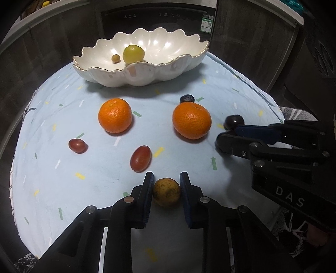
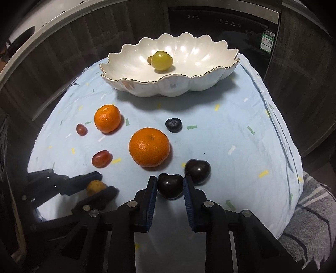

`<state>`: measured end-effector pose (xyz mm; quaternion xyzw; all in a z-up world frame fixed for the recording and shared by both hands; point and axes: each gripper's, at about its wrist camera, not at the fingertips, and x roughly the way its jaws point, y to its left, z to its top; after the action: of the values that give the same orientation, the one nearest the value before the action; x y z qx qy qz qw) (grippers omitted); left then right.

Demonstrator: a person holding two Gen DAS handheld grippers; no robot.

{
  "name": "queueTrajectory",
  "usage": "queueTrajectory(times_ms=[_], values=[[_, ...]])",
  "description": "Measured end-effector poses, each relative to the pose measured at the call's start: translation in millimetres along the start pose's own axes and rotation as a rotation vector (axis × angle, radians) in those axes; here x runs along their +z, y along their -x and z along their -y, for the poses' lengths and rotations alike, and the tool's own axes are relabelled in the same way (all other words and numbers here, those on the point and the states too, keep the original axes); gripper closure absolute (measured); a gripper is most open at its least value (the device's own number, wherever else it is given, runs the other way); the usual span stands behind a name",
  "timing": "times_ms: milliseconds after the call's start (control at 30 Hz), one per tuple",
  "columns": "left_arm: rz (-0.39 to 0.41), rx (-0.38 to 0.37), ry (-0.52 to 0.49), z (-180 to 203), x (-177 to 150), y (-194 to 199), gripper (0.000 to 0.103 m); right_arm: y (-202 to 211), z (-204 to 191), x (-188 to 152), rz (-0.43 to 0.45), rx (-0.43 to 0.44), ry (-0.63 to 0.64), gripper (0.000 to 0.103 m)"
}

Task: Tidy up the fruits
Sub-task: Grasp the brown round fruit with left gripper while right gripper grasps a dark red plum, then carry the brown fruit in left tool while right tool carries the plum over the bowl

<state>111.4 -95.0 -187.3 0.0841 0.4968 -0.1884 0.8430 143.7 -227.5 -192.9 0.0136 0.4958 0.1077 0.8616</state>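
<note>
The white letters "DAS" stand on the black body of the right gripper (image 1: 222, 134), readable in the left wrist view. A green and white sticker (image 1: 206, 22) sits on the dark appliance (image 1: 159, 19) behind the table, with a QR-like square on it; its print is too small to read. The appliance's top strip also carries small white control marks, which are likewise illegible in both views.
</note>
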Motion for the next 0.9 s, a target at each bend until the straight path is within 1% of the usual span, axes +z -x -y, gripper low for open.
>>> queueTrajectory(times_ms=[367,633,900], values=[[0.048,0.017,0.011,-6,5,12,0.078,15,-3,2,0.034,-0.005,0.016,0.077],[0.099,0.042,0.030,-13,13,27,0.078,36,-3,11,0.099,-0.019,0.022,0.077],[0.130,0.055,0.041,-17,24,40,0.078,55,-11,21,0.154,-0.032,0.051,0.077]])
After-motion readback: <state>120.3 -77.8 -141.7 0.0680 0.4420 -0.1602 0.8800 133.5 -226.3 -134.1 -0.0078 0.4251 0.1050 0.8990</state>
